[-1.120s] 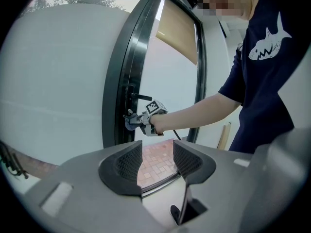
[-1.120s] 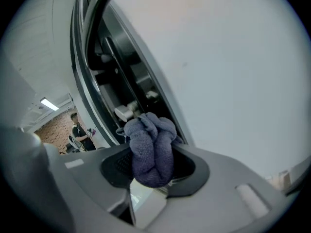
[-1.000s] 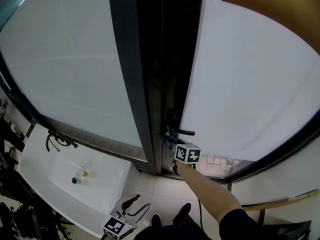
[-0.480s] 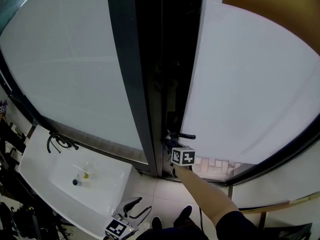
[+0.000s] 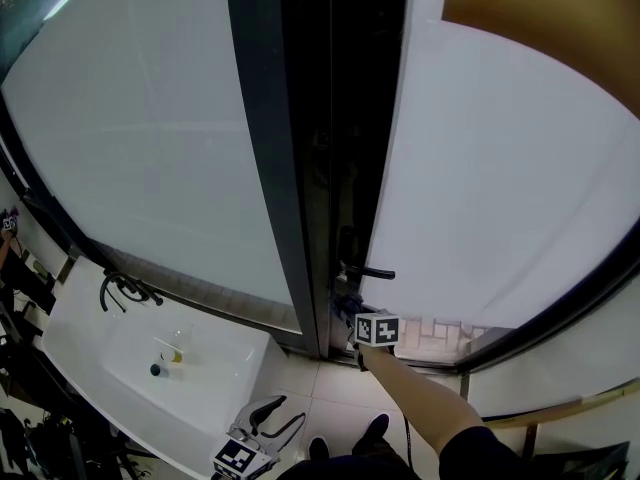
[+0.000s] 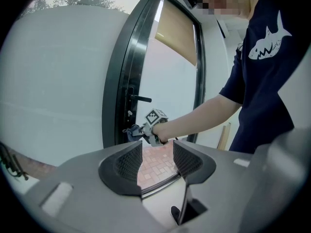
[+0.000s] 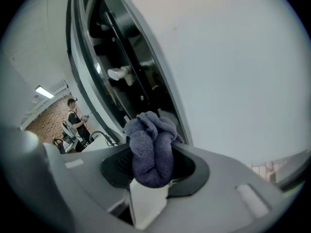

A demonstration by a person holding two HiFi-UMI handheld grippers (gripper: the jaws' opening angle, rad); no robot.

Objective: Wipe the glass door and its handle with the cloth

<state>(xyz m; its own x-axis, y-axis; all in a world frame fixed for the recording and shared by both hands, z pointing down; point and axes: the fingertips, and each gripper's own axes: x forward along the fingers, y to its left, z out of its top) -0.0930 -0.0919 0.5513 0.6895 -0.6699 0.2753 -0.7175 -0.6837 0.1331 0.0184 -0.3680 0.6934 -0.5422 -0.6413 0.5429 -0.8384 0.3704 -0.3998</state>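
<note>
The cloth (image 7: pixel 153 147), a soft, nubbly, blue-grey towelling rag, is bunched into a rounded wad with loose folds spilling over the top. It is clamped between the dark, ribbed pads of the right gripper (image 7: pixel 154 164), whose jaws press in on it from both sides. In the head view the cloth (image 5: pixel 347 310) sits low against the dark edge of the glass door (image 5: pixel 500 188), just below the handle (image 5: pixel 370 271), a slim black lever that sticks out level from a narrow plate. Whether the cloth touches the frame I cannot tell. The door is a large pane of smooth, milky frosted glass set in a black metal frame, and a second frosted pane (image 5: pixel 150 148) stands to the left of the dark gap. The person's bare forearm (image 5: pixel 420 398) reaches up from the bottom of the head view to the right gripper (image 5: pixel 355 320) and its marker cube. The left gripper (image 5: pixel 268 418) hangs low near the pale tiled floor (image 5: pixel 325 383), well away from the door; its own view shows the two meshed pads (image 6: pixel 130 160) standing apart with nothing between them, only the door and the other arm beyond. To the left stands a white, glossy sink (image 5: pixel 70 308) with a curved black tap (image 5: pixel 120 288).
</note>
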